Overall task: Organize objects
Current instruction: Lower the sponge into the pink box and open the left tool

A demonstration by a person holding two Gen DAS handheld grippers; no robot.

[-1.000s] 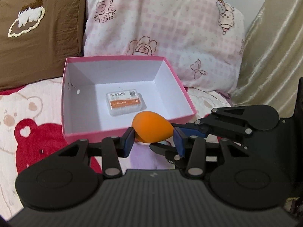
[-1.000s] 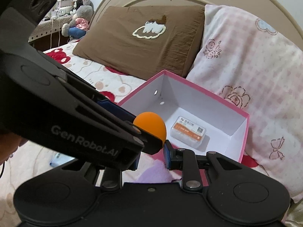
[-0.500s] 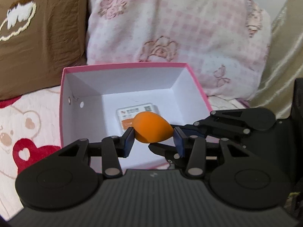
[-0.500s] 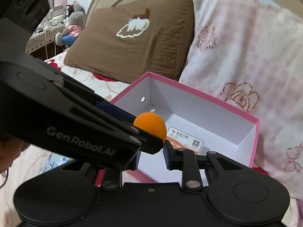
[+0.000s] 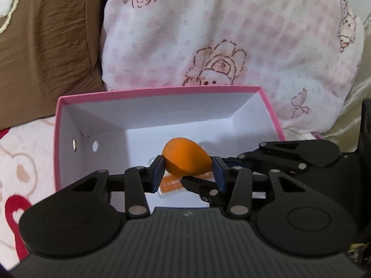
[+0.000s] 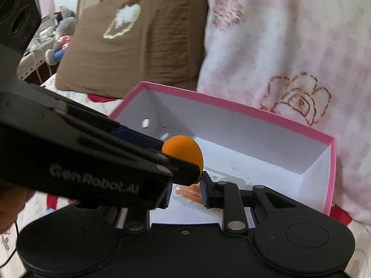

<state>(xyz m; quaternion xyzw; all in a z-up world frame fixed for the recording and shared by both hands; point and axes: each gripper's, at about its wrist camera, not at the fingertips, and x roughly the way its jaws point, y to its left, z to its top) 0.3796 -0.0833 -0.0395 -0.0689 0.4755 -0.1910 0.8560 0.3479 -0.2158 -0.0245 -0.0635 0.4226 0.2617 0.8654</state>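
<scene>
My left tool (image 5: 187, 169) grips the orange sponge (image 5: 186, 158) above the pink box (image 5: 162, 90), inside its rim; white floor lies bare beyond (a packet (image 5: 171, 184) sits underneath). My right tool (image 6: 185, 194) is clenched, empty.

Left wrist view looks steeply down along its fingers, close over the box (image 5: 160, 91), pillows right behind. Right wrist view comes in from the right, tilted, just as close, the left gripper (image 6: 185, 162) crossing its frame. Both share box (image 6: 231, 106), sponge (image 5: 186, 156) and pillows.
</scene>
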